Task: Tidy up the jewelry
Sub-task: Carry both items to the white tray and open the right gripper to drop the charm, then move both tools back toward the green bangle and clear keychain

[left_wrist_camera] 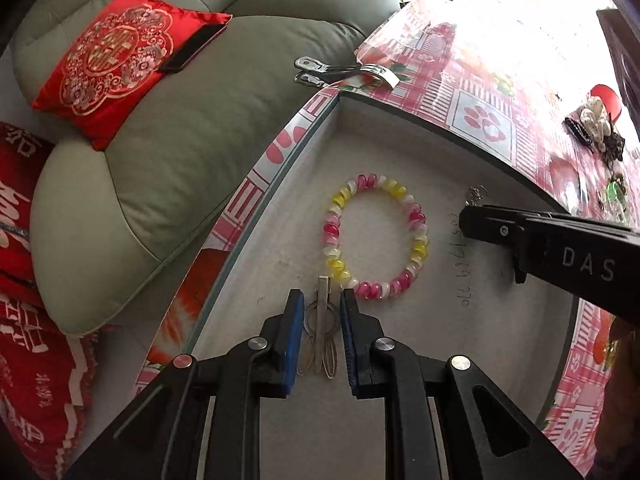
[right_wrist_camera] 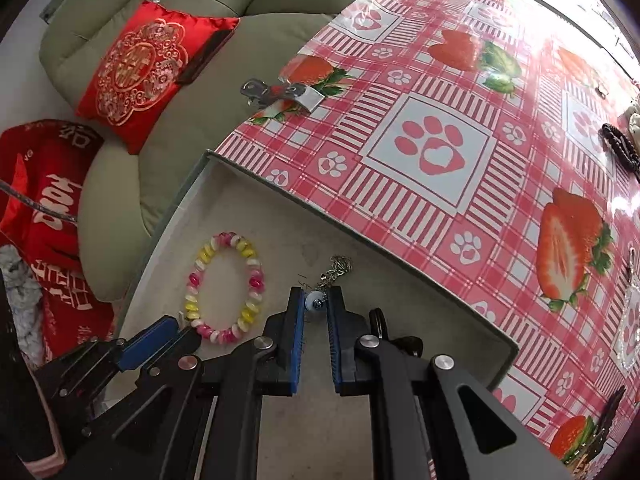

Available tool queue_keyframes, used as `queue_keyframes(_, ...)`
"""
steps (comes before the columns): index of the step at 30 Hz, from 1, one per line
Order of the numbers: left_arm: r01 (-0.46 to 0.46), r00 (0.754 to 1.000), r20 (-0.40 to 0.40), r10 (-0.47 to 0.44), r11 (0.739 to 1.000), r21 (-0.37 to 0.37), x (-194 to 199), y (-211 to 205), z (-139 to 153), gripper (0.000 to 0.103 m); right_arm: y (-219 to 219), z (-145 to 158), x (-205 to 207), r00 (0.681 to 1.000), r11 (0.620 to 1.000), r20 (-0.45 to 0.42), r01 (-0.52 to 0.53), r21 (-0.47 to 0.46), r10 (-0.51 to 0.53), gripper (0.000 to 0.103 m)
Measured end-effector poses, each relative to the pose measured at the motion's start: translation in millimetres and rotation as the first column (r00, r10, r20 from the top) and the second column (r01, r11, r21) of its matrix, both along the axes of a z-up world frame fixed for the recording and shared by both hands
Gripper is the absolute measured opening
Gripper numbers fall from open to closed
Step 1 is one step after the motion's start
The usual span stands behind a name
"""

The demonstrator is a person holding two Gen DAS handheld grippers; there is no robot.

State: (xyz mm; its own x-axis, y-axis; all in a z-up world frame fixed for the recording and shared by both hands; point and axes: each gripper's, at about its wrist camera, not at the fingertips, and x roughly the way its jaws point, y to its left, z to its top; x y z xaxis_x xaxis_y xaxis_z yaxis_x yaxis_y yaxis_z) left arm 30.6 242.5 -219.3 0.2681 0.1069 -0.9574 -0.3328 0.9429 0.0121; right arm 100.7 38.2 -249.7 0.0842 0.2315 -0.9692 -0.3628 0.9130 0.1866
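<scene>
Both tongs are working inside the shallow white tray [left_wrist_camera: 400, 140] that sits on the strawberry-patterned worktop [right_wrist_camera: 500, 128]. The left tongs [left_wrist_camera: 320, 300] stand partly apart around a metal hair clip [left_wrist_camera: 322, 328] lying on the tray floor; the pads flank it, but whether they press on it cannot be told. The right tongs [right_wrist_camera: 316, 300] are nearly closed on a small pale bead [right_wrist_camera: 313, 303] at the end of a fine chain necklace [right_wrist_camera: 336, 270], which trails onto the tray floor toward the far wall. The pink, yellow and white bead bracelet [left_wrist_camera: 376, 236] lies flat in the tray, just beyond the left tongs' tips and touching or nearly touching the clip's end. Risks, as judged: the thin, flat clip may slip or pivot out of the left pads if they close off-centre; dragging it could snag the bracelet and pull it along. The bead grip is small, so the chain could drop or tangle. The two tools are near each other and could collide.
</scene>
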Motion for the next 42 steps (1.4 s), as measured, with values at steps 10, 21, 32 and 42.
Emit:
queue_keyframes(10,0.003,1.0,-0.026,-0.002,1.0,0.027,-3,-5,2,0.026,0,-1,-1,0.999,0.999,-0.036,0.0,0.033,0.001,0.035)
queue_keyframes(21,0.025,1.0,-0.019,-0.024,0.998,0.049,-8,-14,15,0.08,-18,34,-10,0.998,0.99,-0.012,0.062,0.127,-0.061,0.044)
queue_keyframes(32,0.131,0.991,0.019,-0.133,0.989,0.073,-9,-43,40,0.103,-85,70,-52,0.976,0.971,0.0,0.218,0.093,-0.219,0.062)
queue_keyframes(42,0.281,0.959,0.017,-0.281,0.96,0.017,10,-115,59,0.103,-208,81,-74,0.876,0.876,0.031,0.481,0.032,-0.481,0.103)
